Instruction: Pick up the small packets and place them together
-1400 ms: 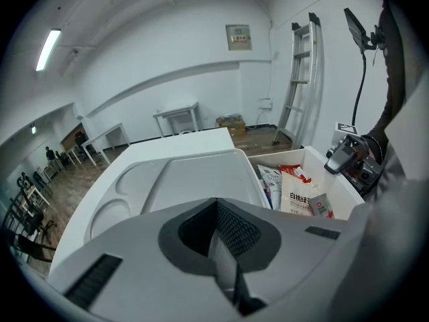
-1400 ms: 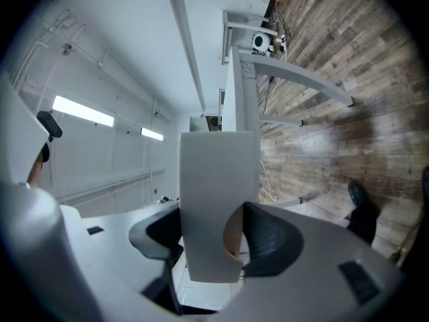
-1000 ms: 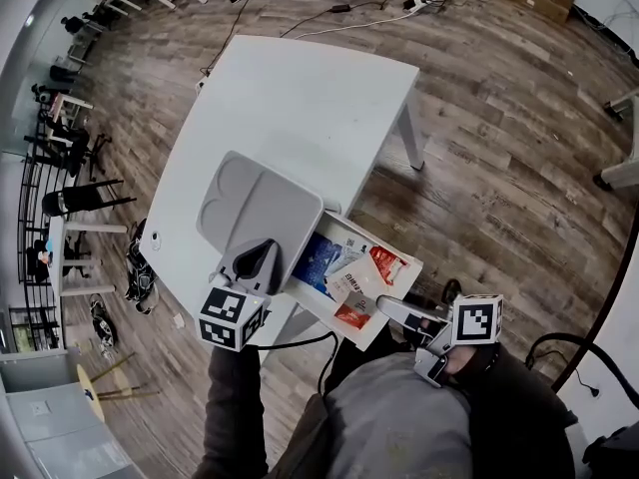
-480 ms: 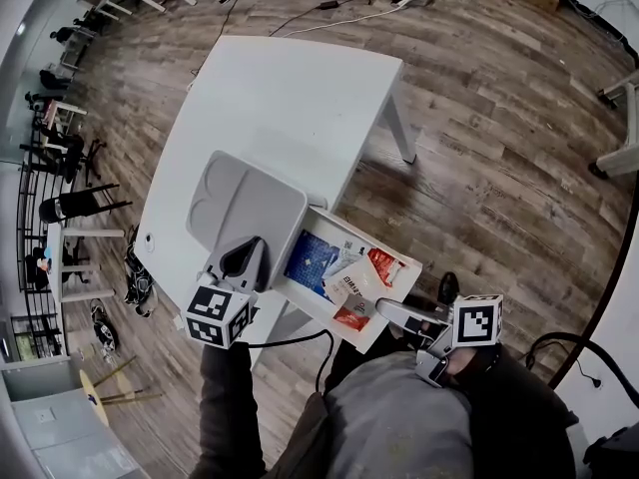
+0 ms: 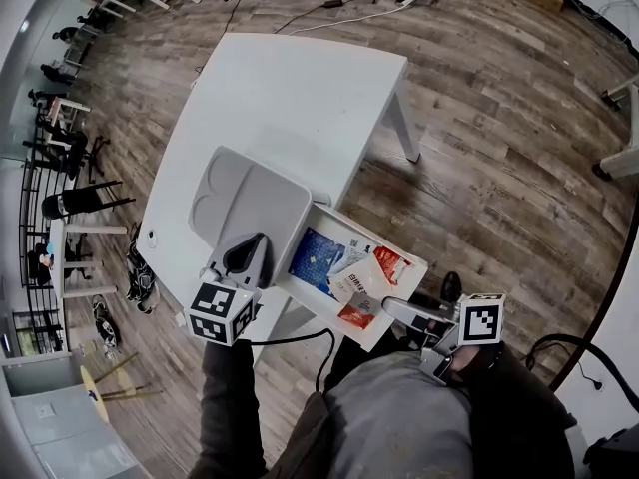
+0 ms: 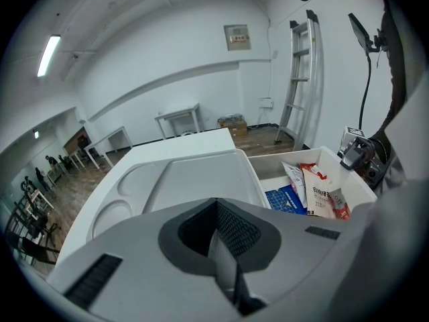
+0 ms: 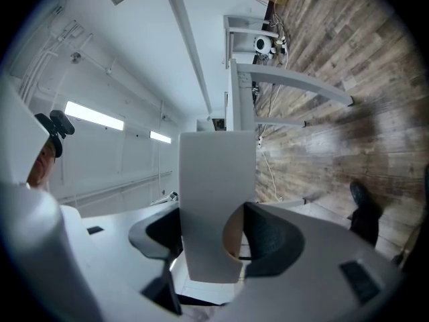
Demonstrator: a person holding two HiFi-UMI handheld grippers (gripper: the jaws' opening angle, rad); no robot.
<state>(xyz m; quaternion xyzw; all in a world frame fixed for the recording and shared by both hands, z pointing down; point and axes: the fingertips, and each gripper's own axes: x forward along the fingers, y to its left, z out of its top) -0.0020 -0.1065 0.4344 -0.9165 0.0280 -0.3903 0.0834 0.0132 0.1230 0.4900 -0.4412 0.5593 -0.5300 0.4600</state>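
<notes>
Small packets (image 5: 351, 282) lie loose and overlapping inside the white box (image 5: 371, 236), which is just right of the grey tray (image 5: 240, 193) and touching its right edge. None are on the tray yet. Blue packet (image 5: 318, 259) is nearest the tray. The white packet with red print (image 5: 355, 287) is next out, partly over the blue one. Red packet (image 5: 388, 264) is farthest from the tray. All are flat, glossy sachets and look thin and light.

The box hangs past the table (image 5: 290, 88) edge on the tray's right. Right gripper (image 5: 391, 308) has its jaws clamped on a white box wall, which fills the gap between the pads. This is likely to steady the box and keep it from tipping off.

Left gripper (image 5: 252, 250) hangs over the tray's near edge, angled down, jaws closed together with nothing in them. It is probably waiting to go in for a packet and would need to open first.

Tray compartments look bare, likely the gathering spot.
</notes>
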